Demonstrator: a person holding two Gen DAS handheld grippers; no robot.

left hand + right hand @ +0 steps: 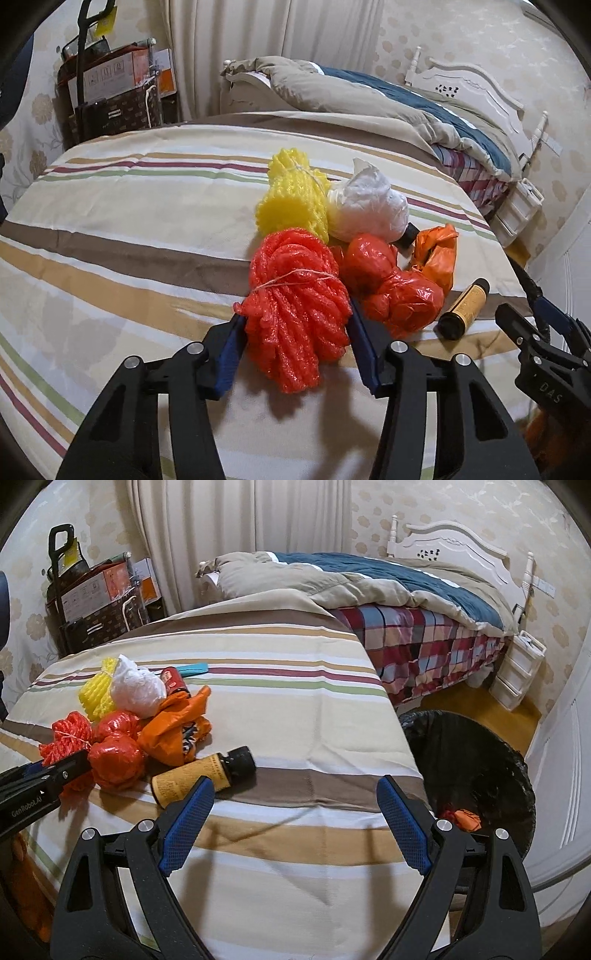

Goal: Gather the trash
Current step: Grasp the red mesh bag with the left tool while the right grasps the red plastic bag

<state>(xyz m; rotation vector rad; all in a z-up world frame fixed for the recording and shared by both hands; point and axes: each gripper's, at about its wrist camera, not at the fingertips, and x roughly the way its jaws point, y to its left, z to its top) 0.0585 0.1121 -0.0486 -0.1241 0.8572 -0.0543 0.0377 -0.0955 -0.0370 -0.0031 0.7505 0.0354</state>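
A pile of trash lies on the striped table cover point(129, 221). My left gripper point(295, 332) is shut on a red foam net bundle point(297, 310) tied with string. Behind it sit a yellow foam net point(291, 199), a white plastic bag point(369, 206), a red plastic bag point(391, 288), an orange bag point(437, 254) and a yellow bottle with a black cap point(463, 310). My right gripper point(295, 797) is open and empty above the cover, just right of the yellow bottle point(195, 779). The red net point(68, 738) shows at the left of the right wrist view.
A black-lined trash bin point(480, 760) with some red and orange trash inside stands on the floor right of the table. A bed with a plaid sheet point(424, 642) lies behind. A red can point(173, 679) and a teal item point(194, 669) lie behind the pile. Boxes point(110, 92) stand far left.
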